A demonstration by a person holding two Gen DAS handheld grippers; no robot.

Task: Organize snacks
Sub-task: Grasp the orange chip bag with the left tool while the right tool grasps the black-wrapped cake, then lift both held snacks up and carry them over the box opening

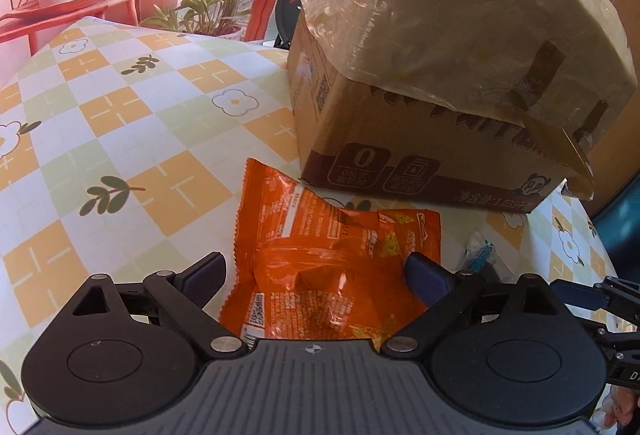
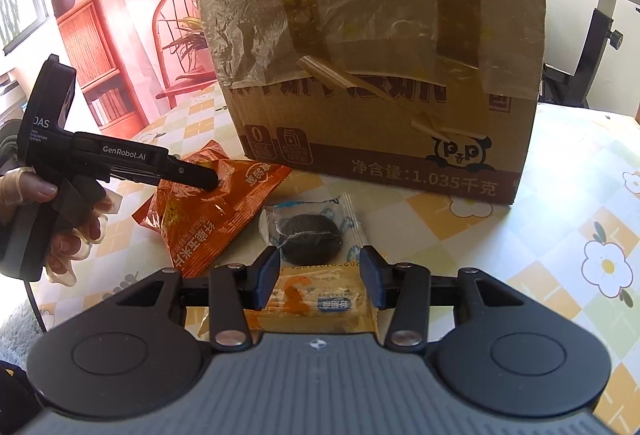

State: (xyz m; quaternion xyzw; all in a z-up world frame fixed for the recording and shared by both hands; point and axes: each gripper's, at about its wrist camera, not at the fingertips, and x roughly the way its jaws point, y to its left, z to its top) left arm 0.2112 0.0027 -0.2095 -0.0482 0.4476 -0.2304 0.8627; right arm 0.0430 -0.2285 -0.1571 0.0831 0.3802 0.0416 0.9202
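Left gripper (image 1: 316, 275) spread wide around crinkly orange packet (image 1: 320, 247) (glossy foil); right gripper (image 2: 320, 275) pinching flat yellow-wrapped bar (image 2: 320, 305).

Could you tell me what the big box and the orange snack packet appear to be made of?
Big box: brown corrugated cardboard by its look, matte, with glossy wrinkled clear tape over the top and printed lettering below.
Orange snack packet: thin plastic film, probably; shiny, creased, with glare spots and a serrated sealed edge.

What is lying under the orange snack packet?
Under the orange snack packet only the checked tablecloth shows around its edges. The packet itself hides whatever is directly beneath it, so nothing more is visible.
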